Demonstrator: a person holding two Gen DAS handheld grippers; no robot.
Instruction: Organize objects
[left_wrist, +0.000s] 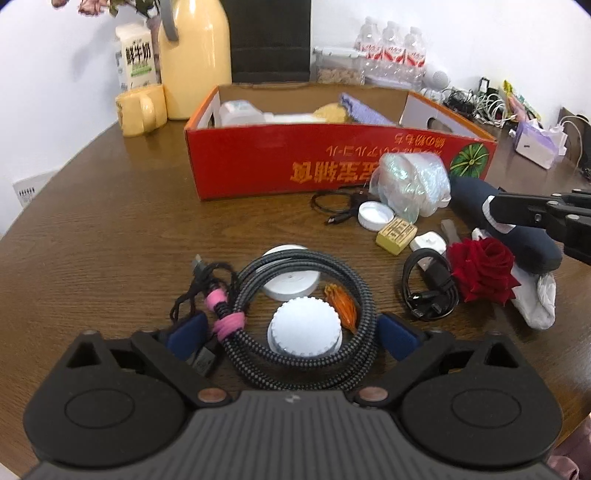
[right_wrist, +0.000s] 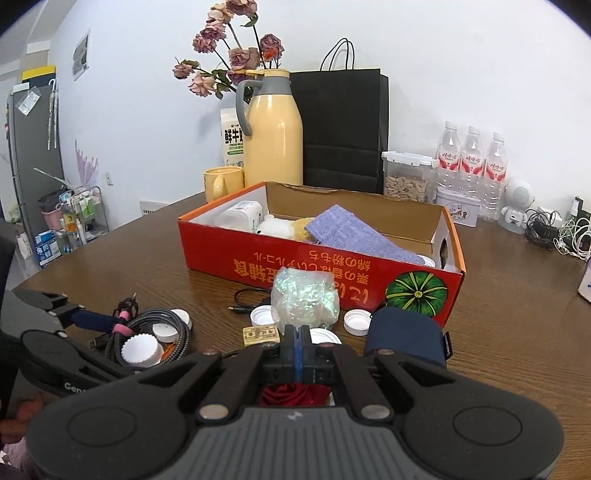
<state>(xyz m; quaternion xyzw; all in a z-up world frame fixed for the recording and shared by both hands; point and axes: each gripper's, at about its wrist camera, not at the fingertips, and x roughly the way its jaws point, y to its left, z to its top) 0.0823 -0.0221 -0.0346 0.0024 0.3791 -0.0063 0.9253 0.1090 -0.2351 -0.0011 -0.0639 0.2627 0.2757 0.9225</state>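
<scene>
With my left hand-held gripper (left_wrist: 291, 338) spread wide, the braided cable coil (left_wrist: 295, 317) sits between its pads, twelve o'clock; my right hand-held gripper (right_wrist: 298, 338) is pinched shut, empty.

"fresh milk" on the milk carton (right_wrist: 232, 142)

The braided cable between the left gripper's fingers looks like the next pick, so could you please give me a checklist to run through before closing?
1. Left gripper open, fingers either side of the braided cable: ok.
2. Only the cable between the fingers: not ok, a white cap and orange wrapper lie inside the coil.
3. Pink ties hold the coil: ok.
4. Red box has room: ok.
5. Right gripper shut and empty: ok.
</scene>
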